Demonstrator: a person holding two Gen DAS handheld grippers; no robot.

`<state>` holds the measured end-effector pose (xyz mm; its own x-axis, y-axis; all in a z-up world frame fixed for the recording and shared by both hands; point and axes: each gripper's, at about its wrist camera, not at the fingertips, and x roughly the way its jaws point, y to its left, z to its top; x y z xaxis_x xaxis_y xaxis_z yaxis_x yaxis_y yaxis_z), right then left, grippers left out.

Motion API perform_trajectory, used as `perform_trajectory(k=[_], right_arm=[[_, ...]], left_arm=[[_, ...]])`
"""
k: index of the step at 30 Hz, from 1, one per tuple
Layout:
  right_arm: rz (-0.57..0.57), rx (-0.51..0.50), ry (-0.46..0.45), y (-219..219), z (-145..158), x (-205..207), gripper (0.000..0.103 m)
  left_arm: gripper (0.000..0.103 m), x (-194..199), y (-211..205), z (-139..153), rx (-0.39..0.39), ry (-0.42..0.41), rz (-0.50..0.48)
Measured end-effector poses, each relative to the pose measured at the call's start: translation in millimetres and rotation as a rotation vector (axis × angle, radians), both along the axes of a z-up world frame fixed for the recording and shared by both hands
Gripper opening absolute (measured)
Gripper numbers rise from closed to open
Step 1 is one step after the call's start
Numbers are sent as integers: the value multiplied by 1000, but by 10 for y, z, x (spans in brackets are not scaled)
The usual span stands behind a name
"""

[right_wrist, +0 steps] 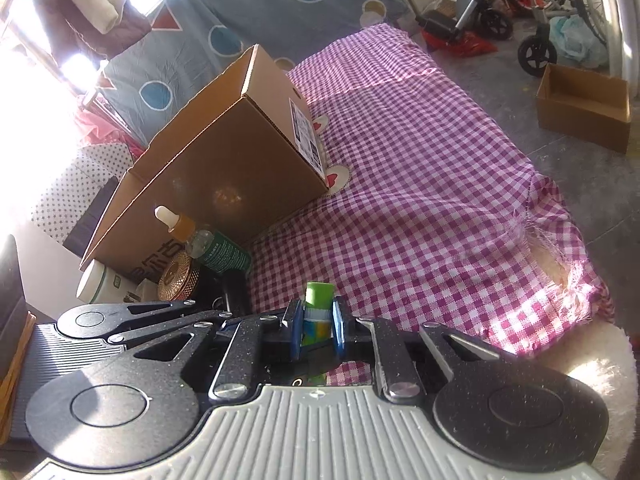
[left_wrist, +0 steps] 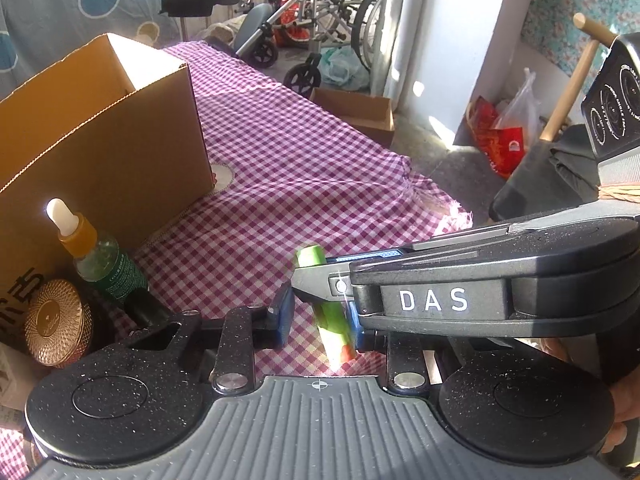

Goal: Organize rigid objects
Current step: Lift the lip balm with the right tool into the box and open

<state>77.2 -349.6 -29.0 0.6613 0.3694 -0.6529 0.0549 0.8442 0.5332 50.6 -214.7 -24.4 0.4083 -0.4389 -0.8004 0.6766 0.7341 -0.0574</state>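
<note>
My right gripper (right_wrist: 317, 328) is clenched on the one green tube (right_wrist: 319, 294). Its two blue pads press the tube's sides, and the tube stands nearly upright above the cloth. It is a smooth plastic cylinder with a flat top and a pale printed band.

My left gripper (left_wrist: 320, 318) comes in around the same tube without gripping it. The left-hand pad (left_wrist: 286, 316) stands clear, with checked cloth showing in the gap. The other pad is largely hidden behind my right gripper's finger, so I cannot tell whether it touches.

From the left wrist view, three small containers cluster at about nine o'clock:
- One dropper bottle (left_wrist: 100, 256) of clear green glass, with an amber collar and a white rubber bulb.
- One round copper-coloured lid (left_wrist: 54, 322), finely ribbed in a woven pattern, just beside the bottle's base.
- One white cylindrical jar (right_wrist: 96, 280), seen only from the right wrist, next to the lid.

Behind them, at ten o'clock, stands one large corrugated cardboard box (left_wrist: 120, 140). It is brown, matte and open-topped.

Everything rests on one purple-and-white gingham cloth (left_wrist: 300, 160), creased and frayed at its near corner.

A second, shallow cardboard box (right_wrist: 584, 108) sits on the grey floor at two o'clock, well apart.
</note>
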Motion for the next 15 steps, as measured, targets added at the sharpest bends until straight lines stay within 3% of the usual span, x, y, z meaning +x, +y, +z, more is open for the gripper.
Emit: perform_trajectory(k=[8,15], right_arm=[[26,-78,-180,375,719,-136,17],[180,-102,-340,914,1398,320,17]], left_arm=[[27,-197,329,624,-77,-144,46],[27,37,873,1254,-141,-245,194]])
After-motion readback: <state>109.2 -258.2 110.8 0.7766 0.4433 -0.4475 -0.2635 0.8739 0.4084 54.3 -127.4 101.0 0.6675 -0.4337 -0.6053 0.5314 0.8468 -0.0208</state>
